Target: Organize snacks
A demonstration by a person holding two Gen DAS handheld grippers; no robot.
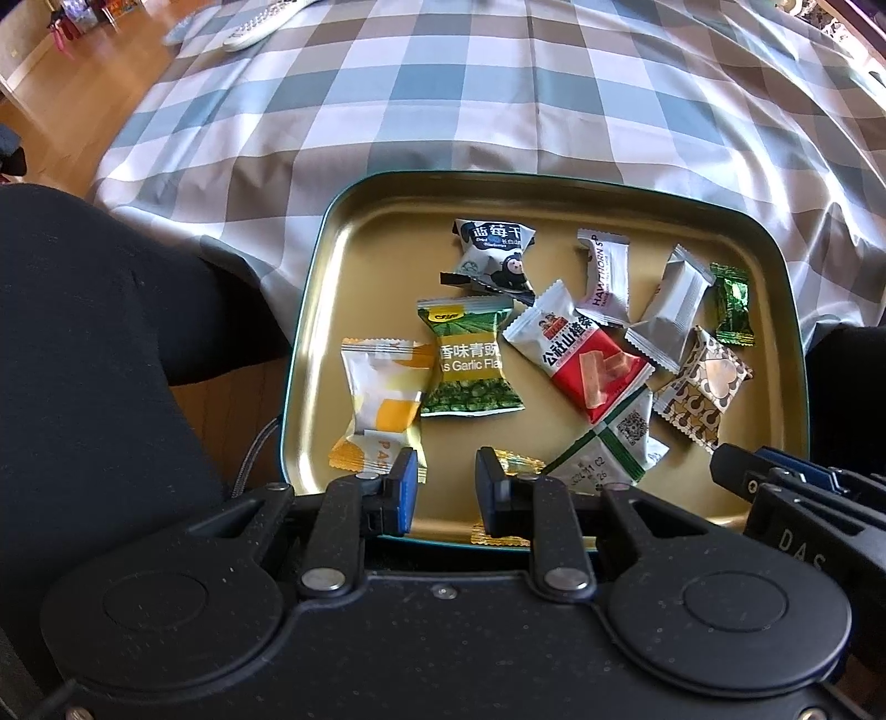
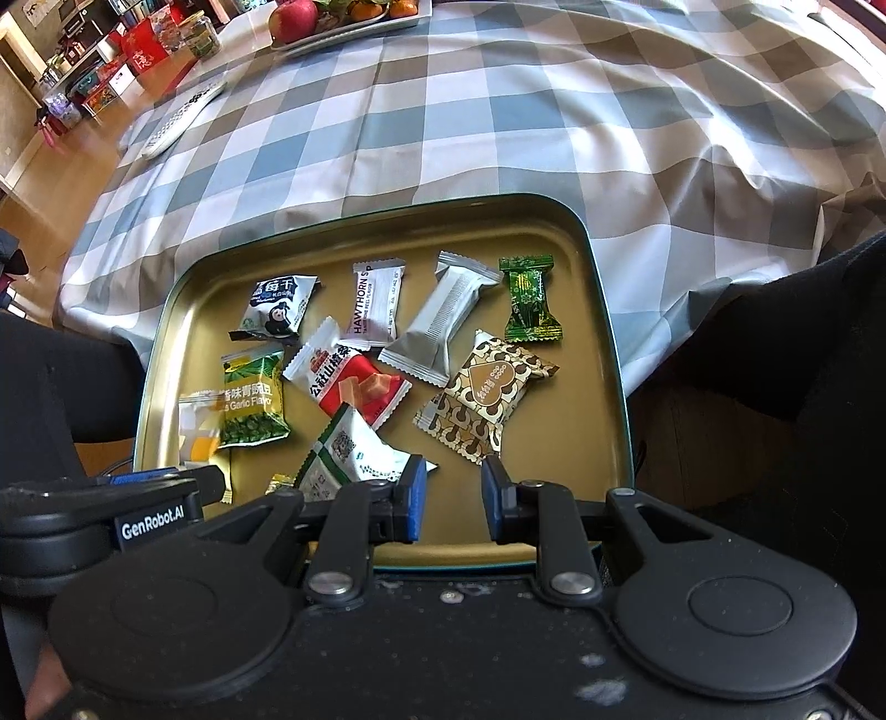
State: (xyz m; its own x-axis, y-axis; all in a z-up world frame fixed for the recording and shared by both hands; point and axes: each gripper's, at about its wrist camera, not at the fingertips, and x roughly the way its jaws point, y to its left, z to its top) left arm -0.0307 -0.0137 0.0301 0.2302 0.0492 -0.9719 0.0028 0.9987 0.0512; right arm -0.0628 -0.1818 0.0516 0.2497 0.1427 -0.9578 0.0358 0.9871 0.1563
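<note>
A gold tin tray [image 1: 365, 232] [image 2: 183, 310] with a green rim holds several wrapped snacks: a green pea pack [image 1: 470, 360] [image 2: 249, 404], a red hawthorn pack [image 1: 581, 354] [image 2: 349, 376], a yellow-white pack [image 1: 382, 399], a blueberry pack [image 1: 493, 255] [image 2: 279, 310], a brown patterned pack [image 1: 703, 387] [image 2: 487, 399], a green candy [image 1: 731, 304] [image 2: 529, 299]. My left gripper [image 1: 443, 487] is open and empty over the tray's near edge. My right gripper [image 2: 451, 498] is open and empty, next to a white-green pack [image 2: 343, 454].
The tray lies on my lap, against a checked tablecloth [image 1: 443, 99] [image 2: 498, 111]. A white remote [image 2: 183, 116] and a fruit plate [image 2: 354, 22] are on the far table. The right gripper's body [image 1: 803, 498] shows in the left wrist view.
</note>
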